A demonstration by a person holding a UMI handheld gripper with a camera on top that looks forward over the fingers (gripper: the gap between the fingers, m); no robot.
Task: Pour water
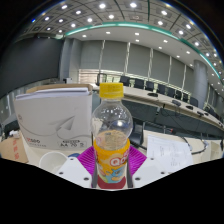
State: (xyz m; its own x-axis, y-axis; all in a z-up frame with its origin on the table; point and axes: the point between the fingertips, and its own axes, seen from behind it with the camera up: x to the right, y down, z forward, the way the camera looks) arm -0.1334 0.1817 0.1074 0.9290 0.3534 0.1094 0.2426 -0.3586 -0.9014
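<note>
A clear plastic bottle [112, 135] with a yellow cap and a yellow-orange label stands upright between my two fingers. My gripper [112, 165] is shut on the bottle, with the magenta pads [86, 158] pressed against both sides of its label. The bottle looks lifted above the table. A white paper cup [51, 161] sits to the left of the fingers, low on the table. Whether there is liquid in the bottle's clear upper part is hard to tell.
A large white box [55, 115] stands behind the cup at the left. White papers [172, 148] lie on the table to the right. Rows of desks and chairs [165, 95] fill the hall beyond.
</note>
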